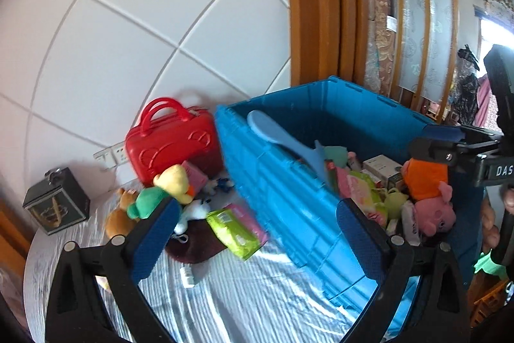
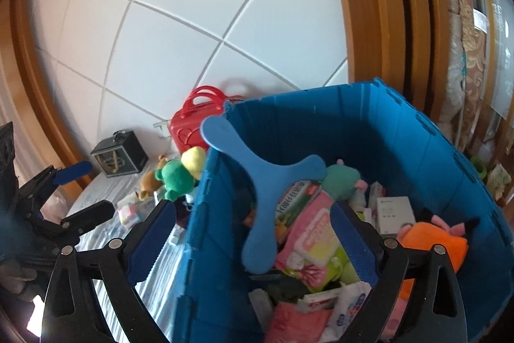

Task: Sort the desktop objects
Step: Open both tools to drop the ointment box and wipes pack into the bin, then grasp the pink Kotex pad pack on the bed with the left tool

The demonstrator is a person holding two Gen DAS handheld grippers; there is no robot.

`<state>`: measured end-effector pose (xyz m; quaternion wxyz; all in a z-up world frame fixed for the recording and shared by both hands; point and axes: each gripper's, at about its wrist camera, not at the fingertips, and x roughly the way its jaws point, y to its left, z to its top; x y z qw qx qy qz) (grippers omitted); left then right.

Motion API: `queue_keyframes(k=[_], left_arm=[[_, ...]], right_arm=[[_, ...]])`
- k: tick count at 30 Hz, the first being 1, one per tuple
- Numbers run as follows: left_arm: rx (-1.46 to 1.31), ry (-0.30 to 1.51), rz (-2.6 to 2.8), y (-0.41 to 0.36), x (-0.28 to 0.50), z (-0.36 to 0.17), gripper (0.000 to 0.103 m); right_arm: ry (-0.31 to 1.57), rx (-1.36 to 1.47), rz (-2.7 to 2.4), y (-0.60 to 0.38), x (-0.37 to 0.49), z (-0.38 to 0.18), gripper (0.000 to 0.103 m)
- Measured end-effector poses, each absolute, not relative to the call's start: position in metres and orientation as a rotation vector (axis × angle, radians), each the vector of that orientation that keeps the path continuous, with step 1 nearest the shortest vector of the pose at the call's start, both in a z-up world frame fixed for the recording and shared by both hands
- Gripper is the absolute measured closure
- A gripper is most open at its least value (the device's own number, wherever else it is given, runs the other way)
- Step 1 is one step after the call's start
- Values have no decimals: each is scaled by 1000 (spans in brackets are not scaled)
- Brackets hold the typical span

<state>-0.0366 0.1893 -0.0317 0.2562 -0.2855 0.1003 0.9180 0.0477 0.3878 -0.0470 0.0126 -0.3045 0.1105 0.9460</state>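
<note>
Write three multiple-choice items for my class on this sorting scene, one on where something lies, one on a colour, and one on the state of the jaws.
1. Where does the blue three-armed boomerang lie?
A. Flat on the striped cloth
B. Propped in the blue crate, one arm over its rim
C. On top of the red case

2. What colour is the small case with two handles beside the crate?
A. Red
B. Green
C. Black

3. How do the left gripper jaws stand?
A. Shut on a plush toy
B. Shut on the crate wall
C. Wide apart, holding nothing

Answers:
1 B, as the boomerang leans among the packets inside the blue crate with its upper arm above the rim.
2 A, since the case shows bright red against the white wall.
3 C, because both blue pads stand far apart with only cloth and crate beyond them.
</note>
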Motion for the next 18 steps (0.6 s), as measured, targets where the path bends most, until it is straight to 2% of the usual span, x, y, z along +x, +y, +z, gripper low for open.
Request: queue_keyframes(k=[9, 18], left_arm=[[-997, 202, 2656, 37, -59, -89, 3], [-1185, 202, 2732, -57, -102, -159, 4]], right_arm=[[204, -1085, 3003, 272, -1, -61, 5], [157, -1318, 2949, 184, -65, -142, 5]])
